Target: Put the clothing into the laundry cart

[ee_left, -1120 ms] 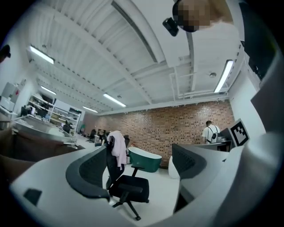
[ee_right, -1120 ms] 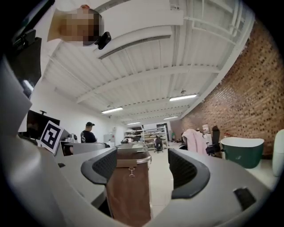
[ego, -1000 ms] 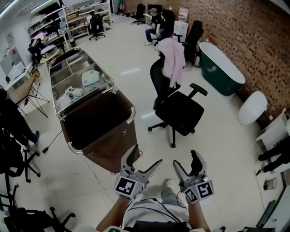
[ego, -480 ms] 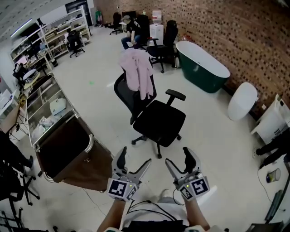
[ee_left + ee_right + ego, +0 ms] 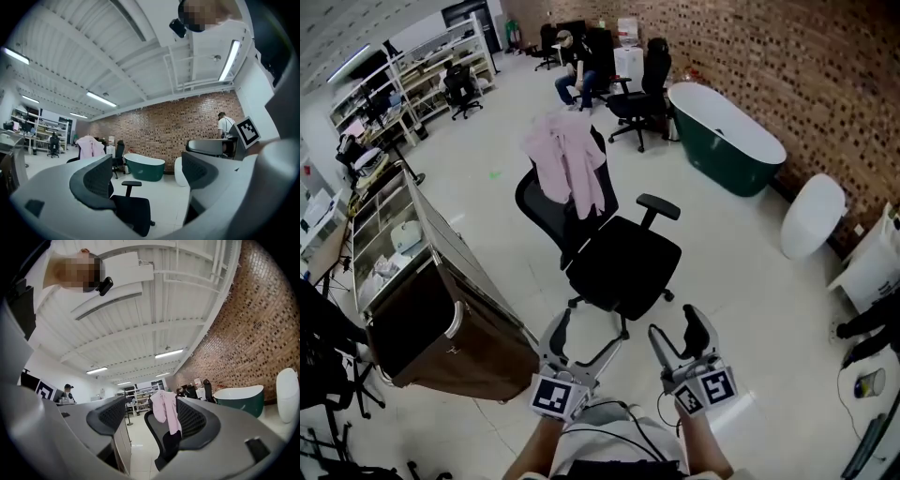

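Shift: since the earlier frames the black mesh office chair [image 5: 623, 267] has come closer ahead of both grippers; the brown laundry cart with a metal rim [image 5: 483, 352] has slid to the left side of the head view
Clothing: pale pink garment [image 5: 567, 167] draped over the chair's backrest; outside the cart and well apart from it
Left gripper [image 5: 592, 328]: fingers apart; nothing between them; just short of the chair seat
Right gripper [image 5: 675, 323]: fingers apart, just eased slightly closer together; nothing between them; garment well beyond
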`<state>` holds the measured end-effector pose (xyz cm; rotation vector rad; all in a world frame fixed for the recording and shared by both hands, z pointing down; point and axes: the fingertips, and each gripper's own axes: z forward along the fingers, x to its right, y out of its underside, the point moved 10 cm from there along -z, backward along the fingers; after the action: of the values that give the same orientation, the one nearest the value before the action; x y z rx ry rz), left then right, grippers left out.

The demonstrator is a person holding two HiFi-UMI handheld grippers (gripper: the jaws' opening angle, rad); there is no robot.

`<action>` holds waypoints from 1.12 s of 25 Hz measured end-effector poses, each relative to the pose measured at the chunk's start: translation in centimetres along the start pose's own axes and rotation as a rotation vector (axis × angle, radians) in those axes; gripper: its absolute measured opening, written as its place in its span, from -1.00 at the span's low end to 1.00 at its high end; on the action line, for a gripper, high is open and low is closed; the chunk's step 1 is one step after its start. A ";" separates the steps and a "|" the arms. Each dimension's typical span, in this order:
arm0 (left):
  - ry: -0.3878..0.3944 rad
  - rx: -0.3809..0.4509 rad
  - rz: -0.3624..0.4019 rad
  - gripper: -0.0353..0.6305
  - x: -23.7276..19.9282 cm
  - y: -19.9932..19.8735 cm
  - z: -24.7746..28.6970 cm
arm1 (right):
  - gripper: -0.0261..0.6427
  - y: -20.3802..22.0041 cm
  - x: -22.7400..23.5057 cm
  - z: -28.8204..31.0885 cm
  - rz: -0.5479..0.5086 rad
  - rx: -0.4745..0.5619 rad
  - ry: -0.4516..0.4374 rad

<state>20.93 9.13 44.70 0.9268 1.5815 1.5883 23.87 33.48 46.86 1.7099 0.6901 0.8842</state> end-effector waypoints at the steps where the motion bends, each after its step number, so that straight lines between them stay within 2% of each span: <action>1: -0.008 -0.004 0.011 0.44 -0.2 0.2 0.4 | 0.14 0.1 0.5 0.5 -0.004 -0.007 -0.010; 3: -0.029 -0.009 0.047 0.44 -1.1 1.1 1.2 | 0.14 0.4 1.6 1.7 0.003 -0.016 -0.030; 6: -0.059 -0.009 0.017 0.44 -2.2 1.3 3.4 | 0.14 0.9 3.1 3.5 0.004 -0.019 -0.059; 12: -0.063 0.041 0.024 0.44 -5.4 2.6 9.6 | 0.14 1.7 6.8 8.0 -0.014 -0.059 -0.074; 15: -0.073 0.071 -0.022 0.44 -7.2 1.2 13.0 | 0.14 1.4 8.5 12.7 -0.057 -0.092 -0.122; 22: -0.176 0.115 -0.090 0.44 -15.1 0.4 17.1 | 0.14 1.4 10.2 25.9 -0.104 -0.141 -0.252; 26: -0.221 0.097 -0.077 0.44 -18.5 0.6 18.1 | 0.14 1.5 11.2 31.7 -0.137 -0.158 -0.308; 28: -0.244 0.088 -0.071 0.44 -19.7 0.6 18.3 | 0.14 0.7 11.8 34.9 -0.186 -0.158 -0.355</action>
<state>46.64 1.19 45.04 1.0566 1.5041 1.3108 59.33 24.12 43.79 1.5780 0.5149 0.4757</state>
